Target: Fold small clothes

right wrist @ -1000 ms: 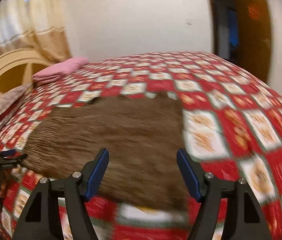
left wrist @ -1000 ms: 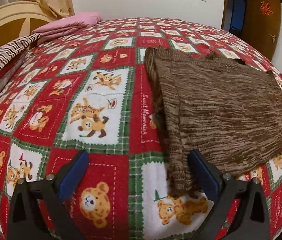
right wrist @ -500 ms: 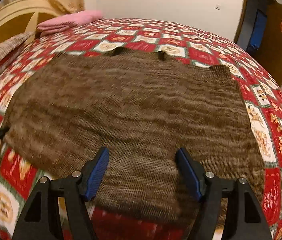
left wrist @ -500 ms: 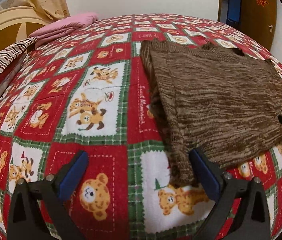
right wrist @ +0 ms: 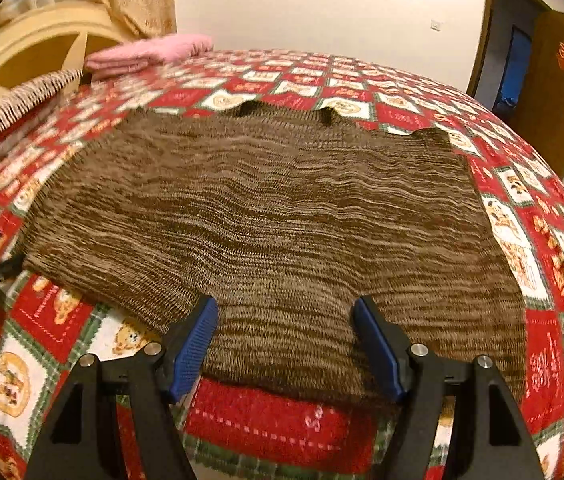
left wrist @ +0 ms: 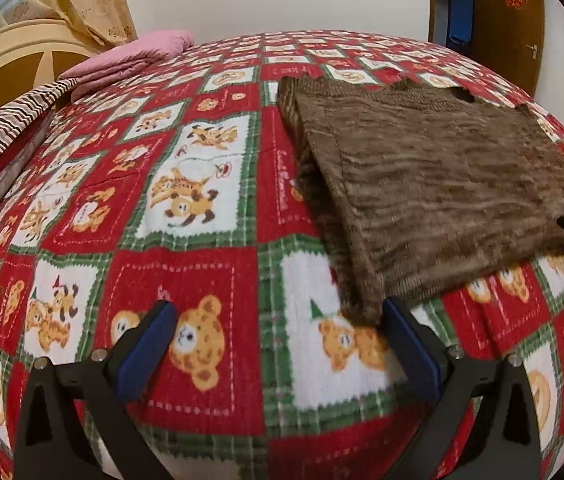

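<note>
Two hand-held grippers, both spread wide, pinching nothing. Left hand-held gripper [left wrist: 278, 332] over bedspread [left wrist: 186, 280], right blue pad [left wrist: 409, 344] just beside near-left corner of brown knit sweater [left wrist: 433, 184]. Right hand-held gripper [right wrist: 285, 334] poised above sweater's near hem. Sweater flat on bed, neck opening at far edge. Pink folded blanket [left wrist: 134, 56] and striped pillow [left wrist: 14, 120] far left, by cream headboard [left wrist: 14, 60].

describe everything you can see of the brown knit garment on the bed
The brown marled knit garment lies flat on the red, white and green bear-print bedspread, its left side folded over in a thicker layered band. Ribbed hem nearest the cameras, notched neckline at the far edge. The open right gripper hovers over the hem; the open left gripper sits by its near left corner. Neither grips it.
</note>
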`<action>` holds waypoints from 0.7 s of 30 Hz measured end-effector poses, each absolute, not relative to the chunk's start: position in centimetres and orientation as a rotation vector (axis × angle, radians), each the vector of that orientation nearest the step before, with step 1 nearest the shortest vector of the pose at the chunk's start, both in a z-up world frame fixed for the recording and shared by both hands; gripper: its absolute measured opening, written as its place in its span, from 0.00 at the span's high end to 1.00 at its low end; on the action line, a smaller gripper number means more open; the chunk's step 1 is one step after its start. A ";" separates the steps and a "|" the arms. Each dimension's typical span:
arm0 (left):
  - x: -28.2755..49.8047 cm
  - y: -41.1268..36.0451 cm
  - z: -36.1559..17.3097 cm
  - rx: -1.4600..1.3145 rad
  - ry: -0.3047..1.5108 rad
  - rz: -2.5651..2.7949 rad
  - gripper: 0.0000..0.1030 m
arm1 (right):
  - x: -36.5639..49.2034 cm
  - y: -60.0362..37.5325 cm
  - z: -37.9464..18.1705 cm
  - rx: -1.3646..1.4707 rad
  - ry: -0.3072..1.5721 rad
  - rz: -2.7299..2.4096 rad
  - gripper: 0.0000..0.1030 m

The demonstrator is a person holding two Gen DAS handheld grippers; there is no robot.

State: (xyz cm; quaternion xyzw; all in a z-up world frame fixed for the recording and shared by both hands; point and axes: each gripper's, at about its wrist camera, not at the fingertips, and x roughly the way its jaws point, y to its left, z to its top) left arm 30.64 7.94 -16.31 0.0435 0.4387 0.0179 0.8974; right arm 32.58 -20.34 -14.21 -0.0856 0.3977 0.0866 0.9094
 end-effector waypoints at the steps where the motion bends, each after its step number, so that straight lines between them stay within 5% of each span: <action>1: 30.3 7.9 -16.4 0.098 0.906 0.038 0.00 | 32.1 -20.5 -14.2 -0.166 0.812 0.181 0.31; 14: 27.9 11.2 -14.8 -0.084 0.774 0.021 0.00 | 25.9 -15.9 -13.4 -0.264 0.710 0.309 0.31; 21: 29.2 15.1 -13.2 -0.150 0.734 0.114 0.00 | 24.5 -7.8 -13.4 -0.559 0.594 0.366 0.31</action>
